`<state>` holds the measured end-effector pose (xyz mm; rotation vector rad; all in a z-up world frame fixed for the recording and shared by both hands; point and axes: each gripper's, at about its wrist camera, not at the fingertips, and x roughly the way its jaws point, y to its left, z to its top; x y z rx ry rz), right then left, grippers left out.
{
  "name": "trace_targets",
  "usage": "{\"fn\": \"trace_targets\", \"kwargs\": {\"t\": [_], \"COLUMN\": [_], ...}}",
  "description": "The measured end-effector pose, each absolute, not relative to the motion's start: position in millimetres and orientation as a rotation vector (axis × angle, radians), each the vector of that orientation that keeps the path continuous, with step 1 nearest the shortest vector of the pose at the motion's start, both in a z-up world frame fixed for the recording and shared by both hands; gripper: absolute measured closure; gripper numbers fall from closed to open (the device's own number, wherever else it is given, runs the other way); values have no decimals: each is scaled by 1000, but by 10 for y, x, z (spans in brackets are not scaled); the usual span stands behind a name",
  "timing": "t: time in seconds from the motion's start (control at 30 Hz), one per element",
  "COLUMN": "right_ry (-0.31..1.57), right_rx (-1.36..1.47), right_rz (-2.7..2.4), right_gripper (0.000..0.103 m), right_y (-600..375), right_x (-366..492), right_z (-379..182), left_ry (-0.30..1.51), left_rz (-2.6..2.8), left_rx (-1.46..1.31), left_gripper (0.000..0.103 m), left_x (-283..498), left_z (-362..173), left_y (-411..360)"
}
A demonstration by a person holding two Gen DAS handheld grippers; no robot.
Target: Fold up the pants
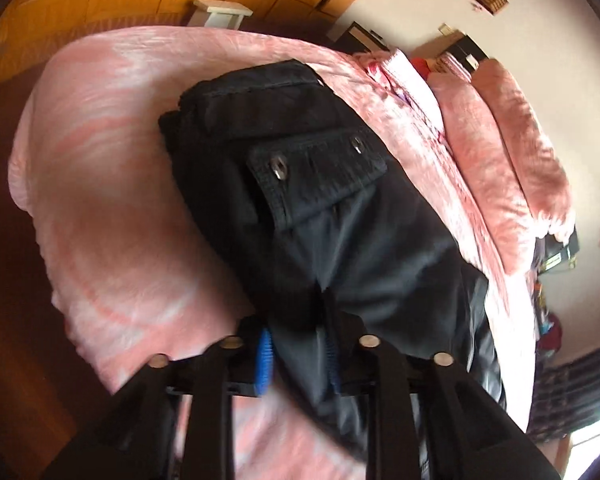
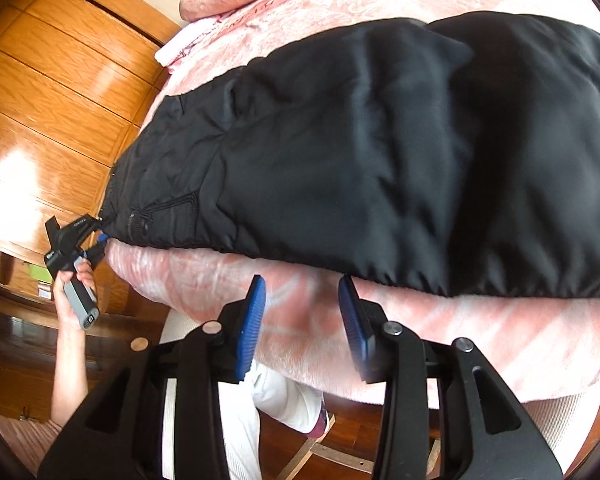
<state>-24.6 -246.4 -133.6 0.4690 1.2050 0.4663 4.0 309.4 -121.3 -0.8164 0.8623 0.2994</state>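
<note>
Black pants [image 2: 380, 152] lie spread across the pink bed [image 2: 500, 344], near its front edge; waist/pocket end w/ a snap-flap pocket [image 1: 316, 164] sits at the left side, leg cuffs off toward the right. Fabric looks soft and floppy, thin and a bit slick w/ a slight sheen, so prob light, and it will sag and slide rather than hold shape; seams, waistband and gathered hem give thicker, firmer bites than the open middle. Best holds, I'd judge: waist corner on one side, hem edge on the other, pinching all layers together. Left gripper [image 1: 300, 350] is narrowed, w/ dark cloth bunched between its blue pads [image 1: 265, 360], so it seems to have hold of the waist-end edge, tho blur hides how firm. Right gripper [image 2: 302, 322] stands partly open over bare bedding just short of the hem, holding nothing, not touching the pants.
</note>
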Motion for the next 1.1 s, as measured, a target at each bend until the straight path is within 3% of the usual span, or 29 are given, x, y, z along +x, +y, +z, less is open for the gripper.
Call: {"fn": "trace_targets", "kwargs": {"t": [0.03,0.07,0.1,0.2,0.47,0.57,0.73,0.77,0.83,0.87,0.93,1.03,1.1], "right_ry": [1199,1192,1188,1171,1181,1157,1133,1121,1110,1099,1055,971,1024], "right_rx": [483,508,542,615,804,870,973,993,952,917,926,875,832], "right_rz": [472,481,490,487,470,457,421,404,360,348,371,411,384], "right_gripper": [64,63,60,49,46,47,48,53,78,88,92,93,93], "right_y": [-2504,-2558,-2619,-2778,-3141,-3253,-3362,-3376,-3375,-3369,-3406,-3409,-3361], "right_x": [-263,-282,-299,-351,-414,-365,-237,-224,-193,-177,-180,-205,-139], "right_z": [-1318,-1300,-1290,-1266,-1488,-1568,-1719,-1734,-1705,-1672,-1573,-1352,-1387], "left_ry": [869,878,892,962,1190,1156,1174,1176,1146,1134,1102,1025,1030], "left_rz": [294,287,275,178,-217,-229,-234,-226,-193,-178,-170,-201,-180], "left_rx": [-812,-806,-799,-796,-782,-724,-803,-813,-871,-875,-878,-864,-833], "left_gripper": [67,55,52,52,51,35,28,28,35,50,72,79,82], "left_x": [-2,-48,-94,-211,-129,31,300,257,263,259,271,228,202], "left_z": [-1195,-1160,-1138,-1101,-1345,-1312,-1392,-1462,-1468,-1450,-1393,-1237,-1265], "left_y": [3042,2963,2861,2343,607,294,156,160,218,225,255,279,239]}}
